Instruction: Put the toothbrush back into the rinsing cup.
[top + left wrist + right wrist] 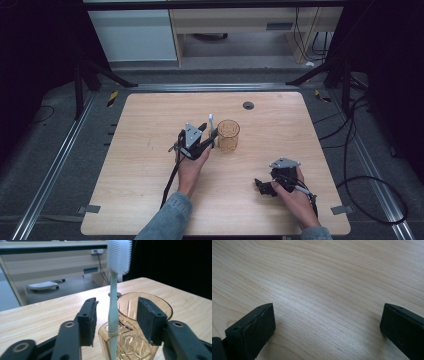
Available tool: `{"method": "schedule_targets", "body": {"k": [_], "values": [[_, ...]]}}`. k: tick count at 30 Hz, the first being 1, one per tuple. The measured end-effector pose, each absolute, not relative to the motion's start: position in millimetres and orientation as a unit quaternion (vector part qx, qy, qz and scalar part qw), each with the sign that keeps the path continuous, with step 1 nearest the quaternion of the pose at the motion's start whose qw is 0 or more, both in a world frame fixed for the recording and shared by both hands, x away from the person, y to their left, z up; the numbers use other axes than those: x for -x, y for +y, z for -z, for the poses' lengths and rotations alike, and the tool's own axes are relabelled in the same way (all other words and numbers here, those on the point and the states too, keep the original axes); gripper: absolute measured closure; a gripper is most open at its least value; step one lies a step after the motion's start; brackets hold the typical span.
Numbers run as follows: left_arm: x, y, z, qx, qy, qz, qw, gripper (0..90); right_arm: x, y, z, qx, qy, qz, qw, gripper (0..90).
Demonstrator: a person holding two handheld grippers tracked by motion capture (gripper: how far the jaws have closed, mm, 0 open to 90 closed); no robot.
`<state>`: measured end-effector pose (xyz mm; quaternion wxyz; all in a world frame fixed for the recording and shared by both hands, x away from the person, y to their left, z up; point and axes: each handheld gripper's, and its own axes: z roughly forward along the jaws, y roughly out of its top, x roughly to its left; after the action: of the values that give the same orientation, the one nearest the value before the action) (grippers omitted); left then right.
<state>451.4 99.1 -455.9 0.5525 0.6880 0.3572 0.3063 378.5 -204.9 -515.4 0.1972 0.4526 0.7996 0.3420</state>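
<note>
An amber ribbed glass cup (228, 135) (140, 342) stands near the middle of the wooden table (140, 165). A pale green toothbrush (210, 120) (113, 302) with a white head stands upright in it, leaning on the near rim. My left gripper (207, 131) (119, 317) is at the cup's left side. Its jaws stand open on either side of the toothbrush handle, with a gap at each pad. My right gripper (260, 186) (327, 325) rests low over bare wood at the front right, open wide with nothing between its fingers.
A black round grommet (248, 105) sits in the tabletop behind the cup. Beyond the far edge are a white cabinet (132, 35) and a desk frame. Cables (360, 165) trail over the floor at the right.
</note>
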Motion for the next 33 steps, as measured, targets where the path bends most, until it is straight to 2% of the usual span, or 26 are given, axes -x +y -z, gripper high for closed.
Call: {"method": "schedule_targets", "body": {"k": [20,33], "values": [[-446,110,451,-0.769,0.323,-0.272,0.479,18.4,-378,-205,515,-0.453,0.800,-0.342,0.197,0.3],[-442,131,448,-0.811,0.324,-0.235,0.427,9.3,-378,-205,515,-0.453,0.799,-0.342,0.197,0.3]]}}
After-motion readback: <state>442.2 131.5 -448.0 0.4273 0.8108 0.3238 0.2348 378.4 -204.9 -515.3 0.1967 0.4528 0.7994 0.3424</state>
